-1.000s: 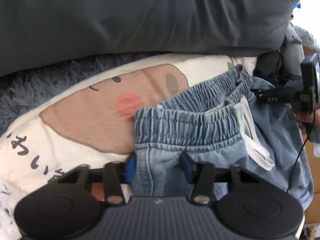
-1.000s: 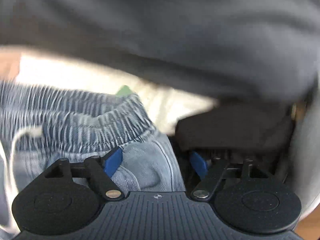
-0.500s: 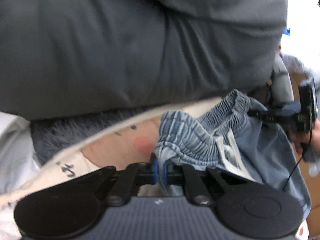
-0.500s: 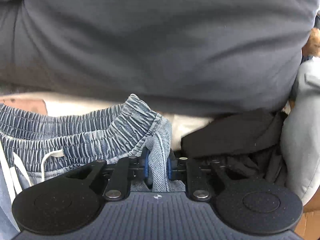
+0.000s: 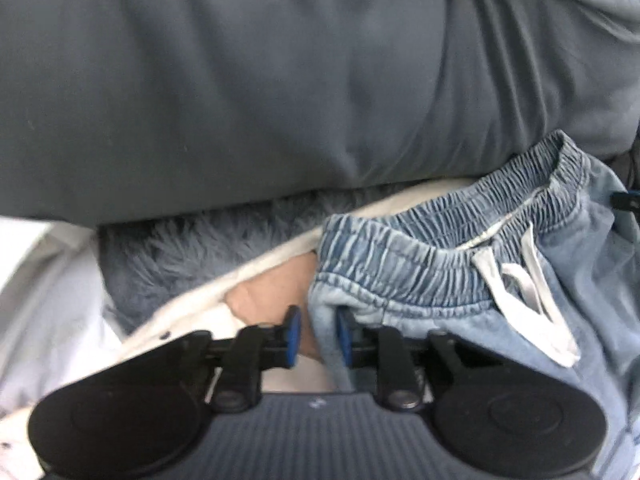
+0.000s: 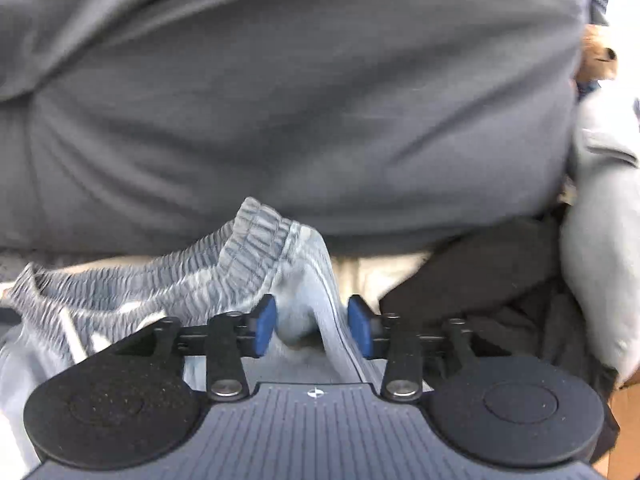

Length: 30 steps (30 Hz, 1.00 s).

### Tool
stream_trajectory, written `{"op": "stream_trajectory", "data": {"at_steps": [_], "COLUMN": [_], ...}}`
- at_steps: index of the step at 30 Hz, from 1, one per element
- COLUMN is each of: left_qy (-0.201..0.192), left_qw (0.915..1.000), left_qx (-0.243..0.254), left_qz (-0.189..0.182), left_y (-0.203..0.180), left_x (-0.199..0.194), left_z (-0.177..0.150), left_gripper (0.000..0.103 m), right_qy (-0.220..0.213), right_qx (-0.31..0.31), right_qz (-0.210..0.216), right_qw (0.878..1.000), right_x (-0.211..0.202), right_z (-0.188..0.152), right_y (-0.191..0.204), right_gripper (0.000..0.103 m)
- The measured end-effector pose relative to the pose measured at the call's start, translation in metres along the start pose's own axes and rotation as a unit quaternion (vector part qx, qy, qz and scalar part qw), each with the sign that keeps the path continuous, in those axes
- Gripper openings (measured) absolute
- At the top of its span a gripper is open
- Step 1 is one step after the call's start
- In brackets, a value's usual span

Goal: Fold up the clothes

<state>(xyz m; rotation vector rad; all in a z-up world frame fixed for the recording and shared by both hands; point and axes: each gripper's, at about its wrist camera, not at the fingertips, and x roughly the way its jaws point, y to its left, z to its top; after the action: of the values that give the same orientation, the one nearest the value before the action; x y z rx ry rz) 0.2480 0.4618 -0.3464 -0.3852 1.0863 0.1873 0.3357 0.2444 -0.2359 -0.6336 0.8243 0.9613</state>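
Both grippers, left (image 5: 316, 336) and right (image 6: 312, 326), are opening their jaws, with the jeans (image 5: 440, 272) loose between them.

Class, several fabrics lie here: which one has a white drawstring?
The denim shorts: blue, with a gathered waistband and white drawstring. The grey duvet and cream shirt have none.

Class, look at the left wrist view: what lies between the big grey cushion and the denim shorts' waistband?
In the left wrist view, a fluffy blue-grey blanket and a cream printed fabric edge lie between the grey cushion and the denim shorts.
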Motion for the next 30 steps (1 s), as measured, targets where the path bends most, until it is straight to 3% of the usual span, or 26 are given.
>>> {"op": "stream_trajectory", "data": {"at_steps": [2, 4, 10, 21, 30], "left_qy": [-0.01, -0.025, -0.063, -0.025, 0.008], "left_qw": [0.9998, 0.9994, 0.9975, 0.993, 0.9828], "left_qx": [0.013, 0.022, 0.033, 0.093, 0.151], "left_qz": [0.008, 0.013, -0.005, -0.068, -0.107], "left_y": [-0.006, -0.01, -0.027, -0.095, -0.146], "left_x": [-0.007, -0.016, -0.046, -0.064, -0.087], "left_z": [0.0, 0.0, 0.005, -0.031, -0.056], "left_gripper": [0.032, 0.037, 0.038, 0.038, 0.039], "right_qy": [0.006, 0.009, 0.03, 0.038, 0.012], "right_qx": [0.0, 0.016, 0.057, 0.172, 0.258], "right_qz": [0.009, 0.02, 0.002, -0.033, -0.016], "right_qw": [1.0, 1.0, 0.998, 0.984, 0.966], "right_x": [-0.004, -0.019, -0.065, -0.143, -0.203], "right_z": [0.001, -0.018, -0.064, -0.187, -0.277], "right_y": [-0.021, -0.035, -0.083, -0.128, -0.133], "right_gripper": [0.05, 0.05, 0.049, 0.049, 0.048]}}
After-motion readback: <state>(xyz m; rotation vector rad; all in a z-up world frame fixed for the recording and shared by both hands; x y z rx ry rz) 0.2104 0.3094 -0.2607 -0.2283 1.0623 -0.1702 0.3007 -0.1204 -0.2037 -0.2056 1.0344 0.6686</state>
